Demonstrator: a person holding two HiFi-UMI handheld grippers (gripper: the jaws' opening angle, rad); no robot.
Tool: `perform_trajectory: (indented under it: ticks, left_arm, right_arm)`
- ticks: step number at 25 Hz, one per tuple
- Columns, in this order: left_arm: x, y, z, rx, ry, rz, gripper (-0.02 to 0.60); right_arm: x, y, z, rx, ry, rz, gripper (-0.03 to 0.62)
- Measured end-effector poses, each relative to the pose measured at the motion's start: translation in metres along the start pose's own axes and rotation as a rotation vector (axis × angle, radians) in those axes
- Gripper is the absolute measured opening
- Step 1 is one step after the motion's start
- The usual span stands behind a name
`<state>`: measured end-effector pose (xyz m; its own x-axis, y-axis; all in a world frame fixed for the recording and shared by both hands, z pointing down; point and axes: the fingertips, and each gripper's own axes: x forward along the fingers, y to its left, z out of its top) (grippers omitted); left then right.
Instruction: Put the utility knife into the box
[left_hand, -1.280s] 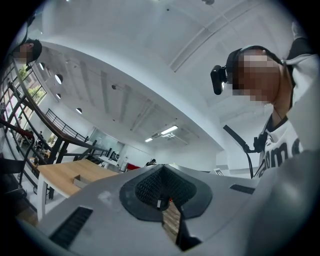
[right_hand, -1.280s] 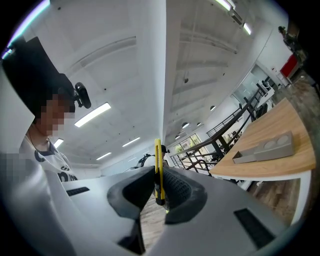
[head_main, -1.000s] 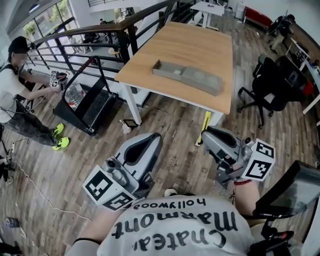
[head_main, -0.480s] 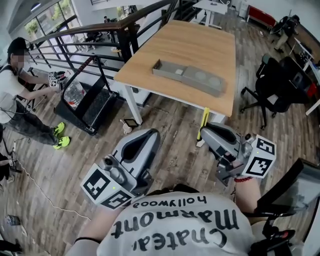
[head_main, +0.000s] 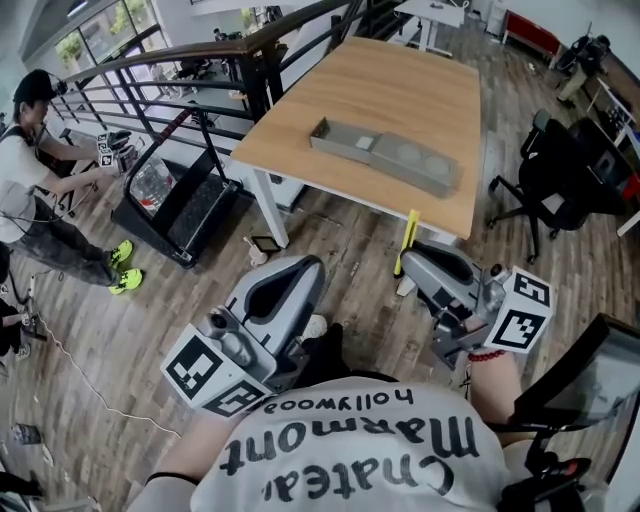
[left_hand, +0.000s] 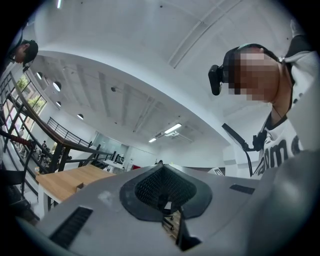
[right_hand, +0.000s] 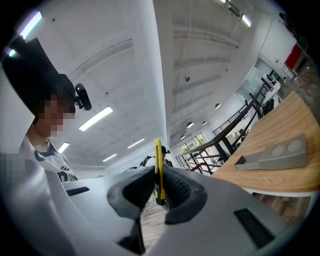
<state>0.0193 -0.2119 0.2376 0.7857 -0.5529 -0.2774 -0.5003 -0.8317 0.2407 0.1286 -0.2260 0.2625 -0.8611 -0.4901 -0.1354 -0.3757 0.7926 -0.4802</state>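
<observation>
The grey box (head_main: 385, 155) lies open on the wooden table (head_main: 400, 90), well ahead of both grippers. My right gripper (head_main: 412, 262) is shut on the yellow utility knife (head_main: 408, 238), which sticks up past the jaw tips over the floor, short of the table's near edge. In the right gripper view the knife (right_hand: 158, 167) stands upright between the pads, with the box (right_hand: 272, 156) far off to the right. My left gripper (head_main: 303, 272) is held low over the floor, shut with nothing in it; its own view shows the pads (left_hand: 162, 187) meeting and the table (left_hand: 65, 180) at the left.
A person (head_main: 35, 190) with grippers stands at the far left beside a black sloped machine (head_main: 175, 205). A black railing (head_main: 200, 70) runs behind the table. A black office chair (head_main: 560, 170) stands right of the table. Wooden floor lies between me and the table.
The table and box have drifted a little to the right in the head view. A dark leg and a shoe now show between the grippers. Both grippers keep their hold and place.
</observation>
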Motion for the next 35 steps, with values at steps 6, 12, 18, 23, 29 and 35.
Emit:
perform_trajectory:
  ticks: [6, 12, 18, 23, 29, 35]
  left_arm:
    - [0.017, 0.024, -0.003, -0.007, -0.005, -0.012, 0.006]
    - [0.039, 0.061, -0.001, -0.017, 0.003, -0.023, 0.007]
    - [0.065, 0.099, -0.003, -0.041, 0.015, -0.049, 0.006]
    - [0.08, 0.138, 0.006, -0.031, -0.013, -0.016, 0.006]
    - [0.101, 0.18, 0.007, -0.06, 0.004, -0.022, 0.006]
    - [0.118, 0.223, 0.013, -0.073, 0.001, -0.012, 0.006]
  right_arm:
    - [0.007, -0.025, 0.01, -0.015, -0.015, -0.013, 0.051]
    - [0.026, -0.055, 0.019, -0.008, -0.007, -0.033, 0.051]
    - [0.044, -0.092, 0.03, 0.003, -0.015, -0.067, 0.051]
    - [0.065, -0.121, 0.042, 0.009, -0.014, -0.078, 0.051]
    - [0.093, -0.154, 0.052, 0.028, -0.019, -0.094, 0.051]
    - [0.119, -0.185, 0.063, 0.043, -0.017, -0.11, 0.051]
